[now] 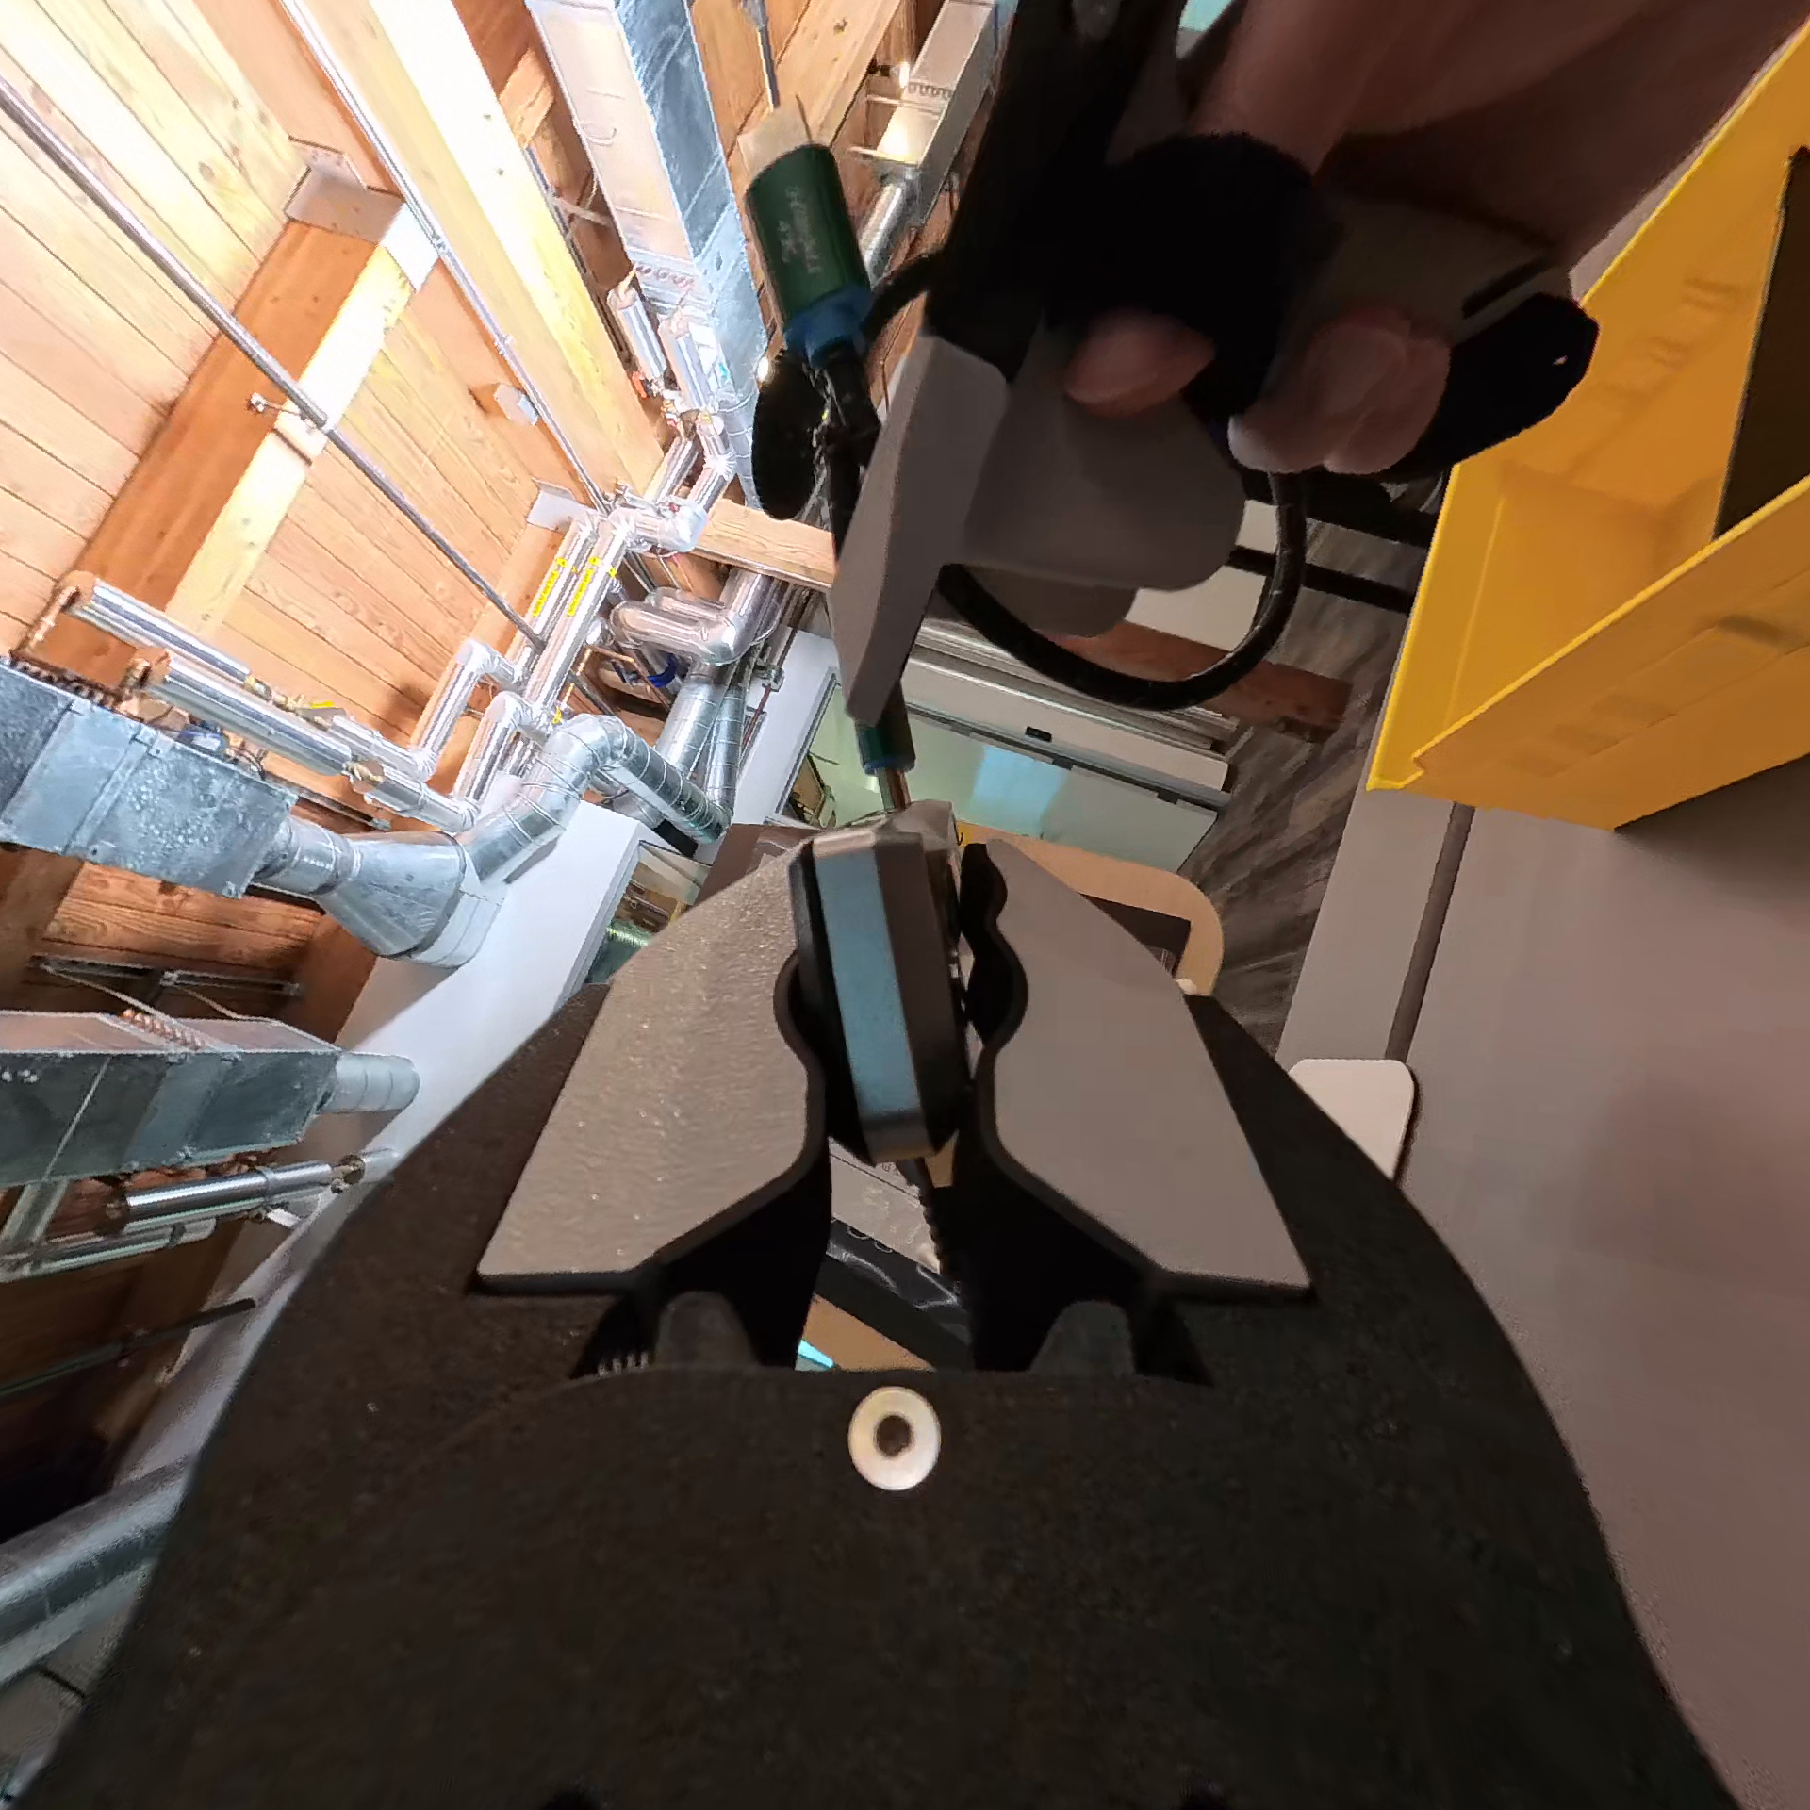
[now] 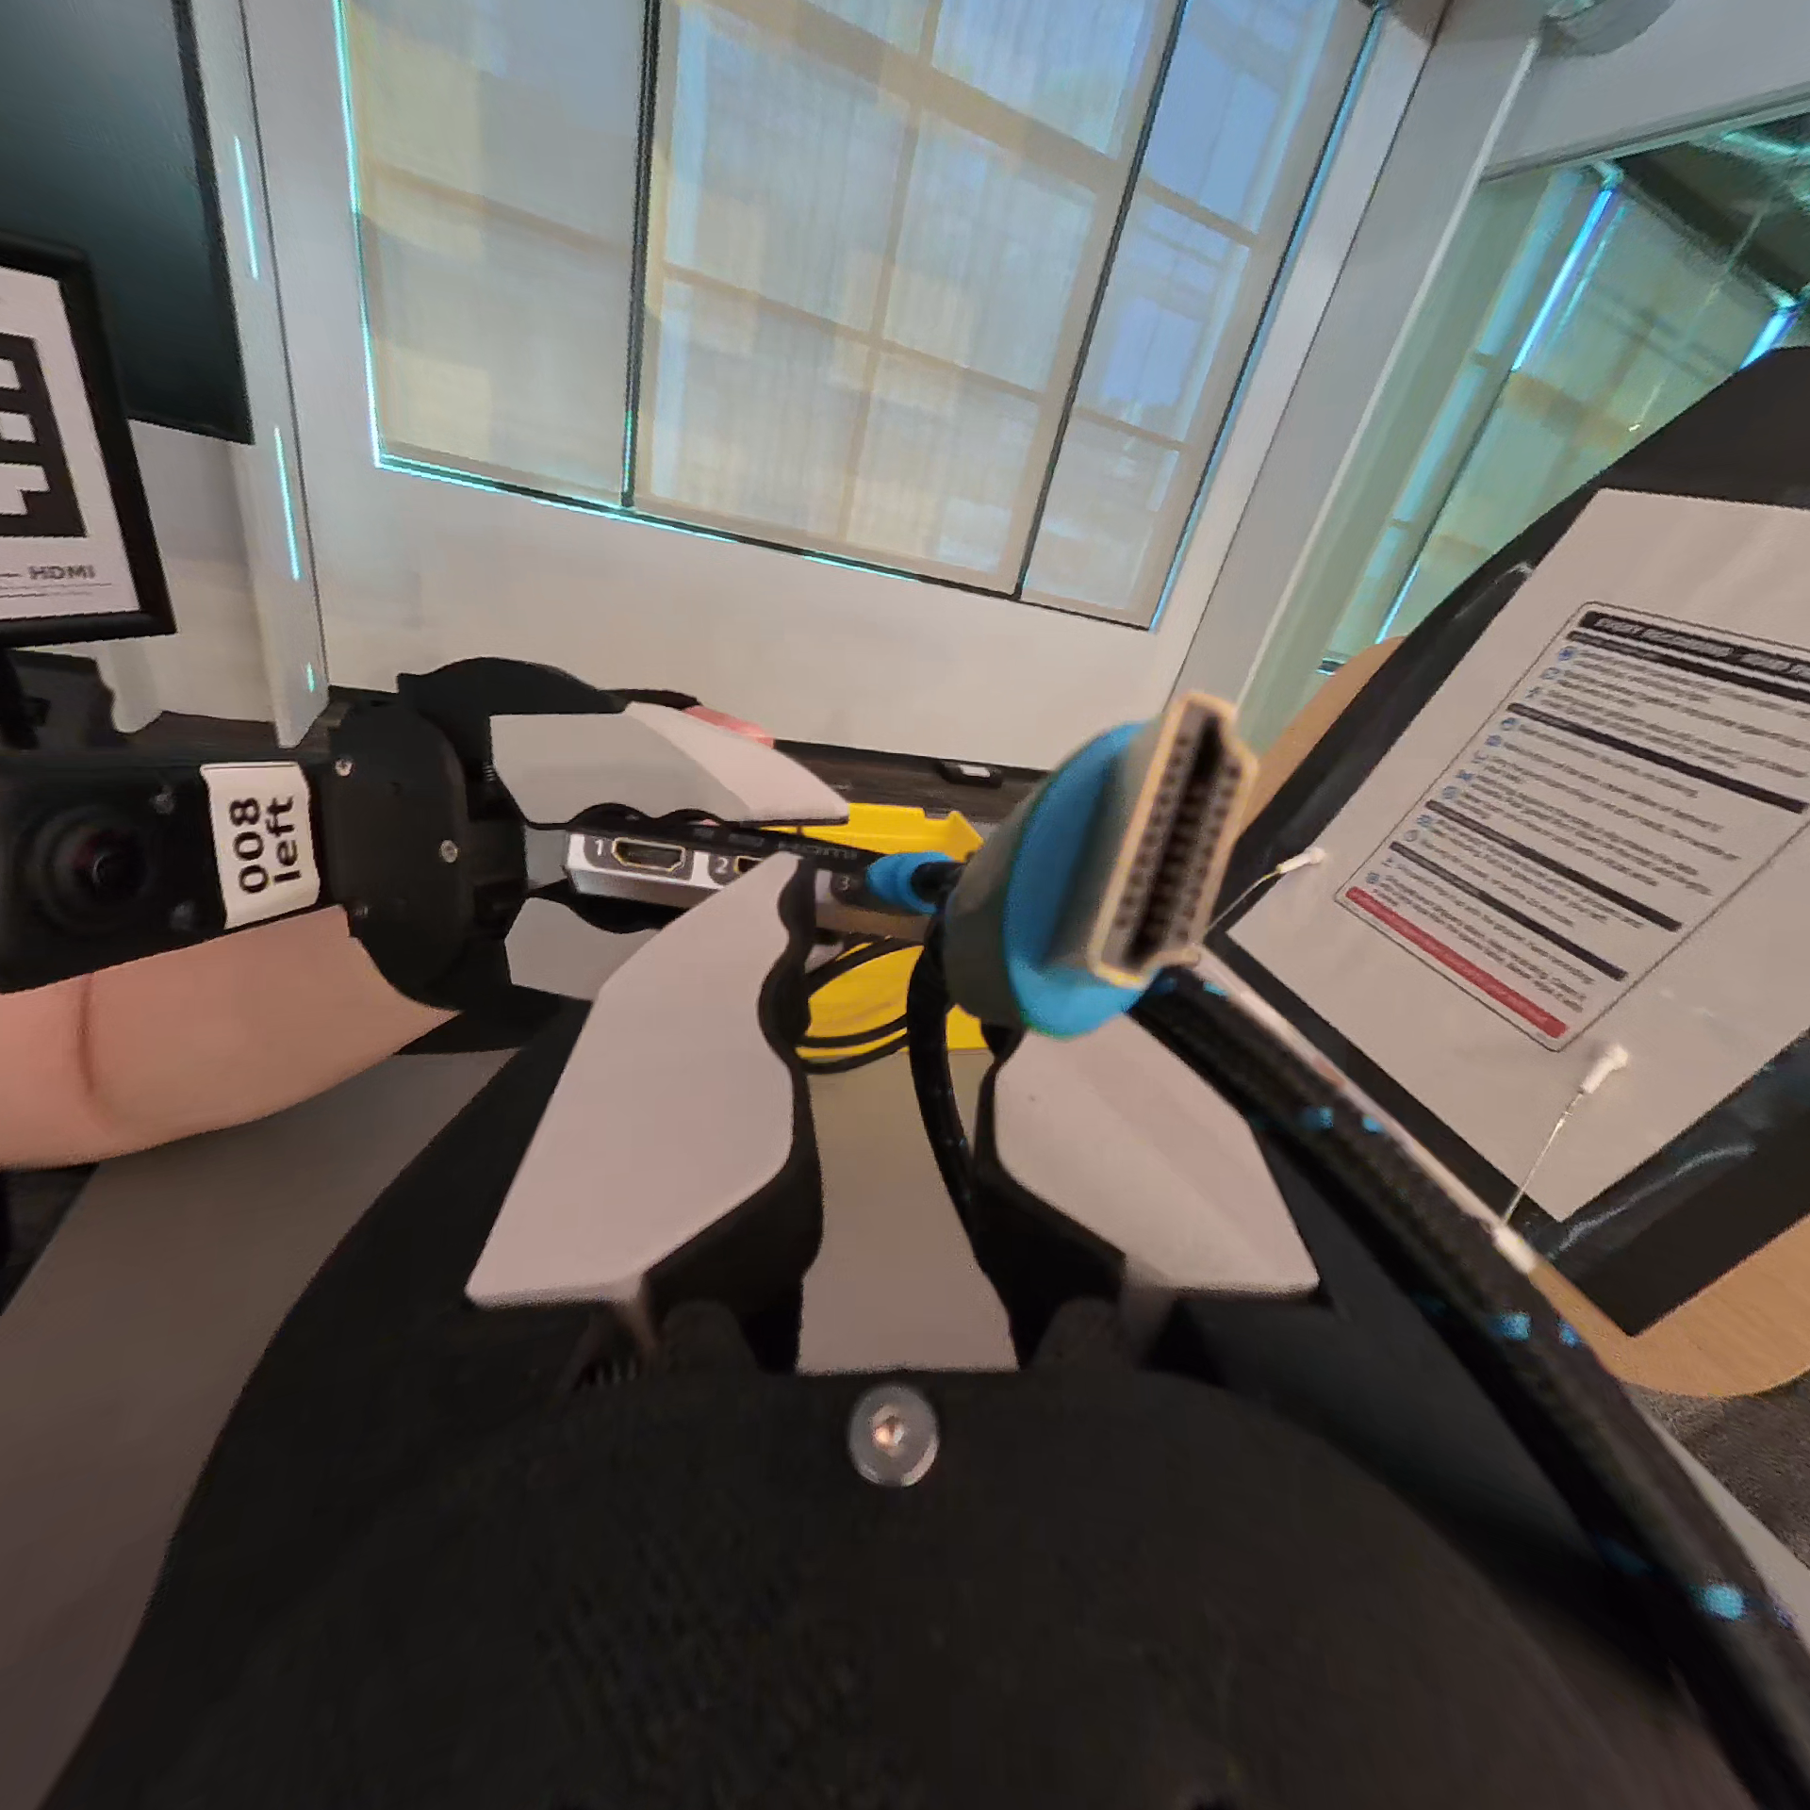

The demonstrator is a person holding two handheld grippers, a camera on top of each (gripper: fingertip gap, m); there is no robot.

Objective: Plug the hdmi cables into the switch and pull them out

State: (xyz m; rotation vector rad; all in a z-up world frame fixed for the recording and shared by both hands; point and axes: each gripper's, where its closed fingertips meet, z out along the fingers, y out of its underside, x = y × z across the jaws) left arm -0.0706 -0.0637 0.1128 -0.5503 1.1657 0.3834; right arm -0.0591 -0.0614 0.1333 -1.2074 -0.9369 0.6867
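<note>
Right wrist view: right gripper [image 2: 886, 965] pinches the black braided HDMI cable [image 2: 1391, 1175]; its blue-collared plug [image 2: 1126, 862] points near. Left gripper [image 1: 955, 965] clamps the slim grey HDMI switch [image 2: 637, 862], left. Judgement: turn plug toward a free port, align squarely, then push.

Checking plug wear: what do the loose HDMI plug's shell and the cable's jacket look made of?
HDMI plug: the shell looks like bare silvery metal, dull sheen, with a blue, probably plastic collar behind. Cable: apparently braided fabric, black with blue flecks, from its woven texture.
</note>
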